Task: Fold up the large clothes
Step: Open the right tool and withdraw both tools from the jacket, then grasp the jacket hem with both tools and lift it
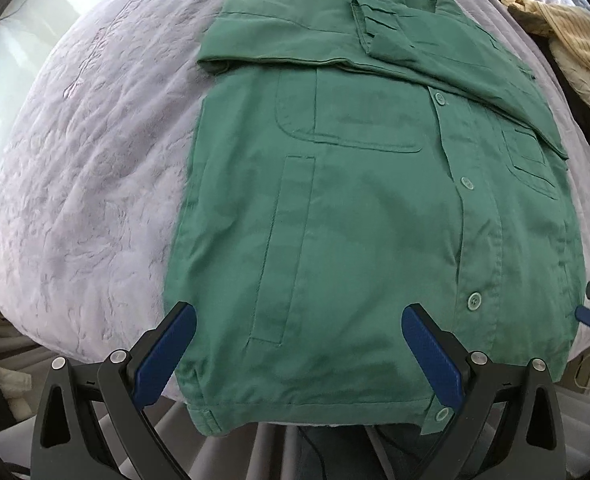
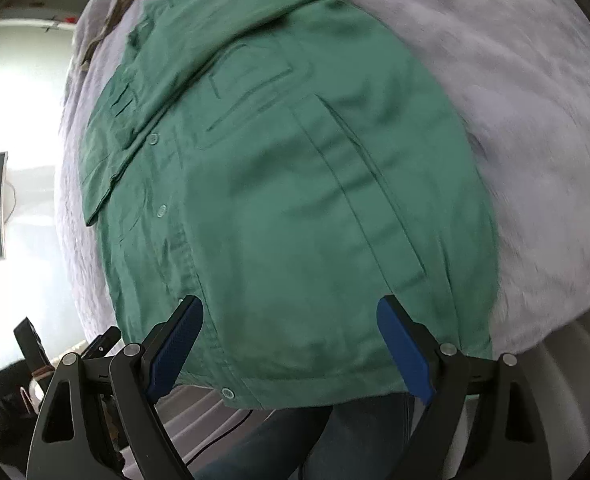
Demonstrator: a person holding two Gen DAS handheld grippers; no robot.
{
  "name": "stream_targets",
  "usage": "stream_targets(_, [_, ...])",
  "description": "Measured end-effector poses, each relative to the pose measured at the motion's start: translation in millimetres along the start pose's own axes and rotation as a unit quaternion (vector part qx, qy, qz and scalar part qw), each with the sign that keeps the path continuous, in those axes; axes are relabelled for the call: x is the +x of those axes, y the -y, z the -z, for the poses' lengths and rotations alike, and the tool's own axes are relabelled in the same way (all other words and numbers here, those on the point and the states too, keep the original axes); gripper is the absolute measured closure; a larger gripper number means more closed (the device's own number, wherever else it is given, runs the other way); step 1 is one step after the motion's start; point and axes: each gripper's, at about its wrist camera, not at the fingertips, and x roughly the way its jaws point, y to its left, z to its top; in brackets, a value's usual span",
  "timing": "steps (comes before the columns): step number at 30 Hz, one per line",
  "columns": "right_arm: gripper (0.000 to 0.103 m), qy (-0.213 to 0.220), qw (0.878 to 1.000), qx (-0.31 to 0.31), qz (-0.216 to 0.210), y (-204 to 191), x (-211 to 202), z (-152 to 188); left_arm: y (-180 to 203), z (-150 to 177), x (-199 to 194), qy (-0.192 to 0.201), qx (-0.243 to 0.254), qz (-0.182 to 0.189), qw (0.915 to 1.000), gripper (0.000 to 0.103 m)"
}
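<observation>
Shirt [image 1: 367,216] is lying flat on the pale quilted bed [image 1: 87,184], front side up and buttoned, and in the left wrist view its long axis is running away from the camera: the hem is nearest, at the bed's edge, and the collar is farthest. One sleeve [image 1: 335,56] is lying folded across the chest, so I am judging that the side folds are done and the lengthwise fold is coming next. The left gripper [image 1: 299,354] is hanging above the hem with its blue pads [image 1: 163,356] standing wide apart and nothing between them; they are framing the hem's left part and are not touching the cloth, as far as I can tell. A bit of the other tool is showing at the right border, near the hem's right corner. A yellowish cloth [image 1: 567,36] is lying well apart, beside the collar end. In the right wrist view, which is somewhat blurred, the shirt [image 2: 295,200] is again stretching away from the tool, hem nearest. The right gripper [image 2: 291,346] is also standing wide apart and empty, and is hovering over the hem's right part, with the button placket to its left. Both hands are looking equally near to the hem, each at its own corner, so the coming move is probably turning on taking the hem and carrying it toward the collar.
</observation>
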Motion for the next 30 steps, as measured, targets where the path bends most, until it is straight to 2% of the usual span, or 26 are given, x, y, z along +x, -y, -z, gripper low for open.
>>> stream_targets(12, [0.012,0.016,0.999,0.039,-0.001,15,-5,14,-11,14,2,-0.002,0.011,0.01,0.9999,0.0])
stream_targets(17, [0.012,0.026,0.999,0.035,-0.001,14,-8,17,-13,18,2,-0.001,0.016,0.015,0.9998,0.0])
stream_targets(20, [0.012,0.046,0.999,0.027,0.001,17,-14,17,-18,21,2,0.002,0.016,0.021,0.9996,0.0])
stream_targets(27, [0.012,0.098,0.993,0.025,0.053,55,-29,3,-49,26,7,0.011,0.004,0.033,0.9994,0.0])
stream_targets(30, [0.012,0.087,0.994,0.037,0.047,75,-24,6,-67,30,23,-0.01,-0.01,0.051,0.9986,0.0])
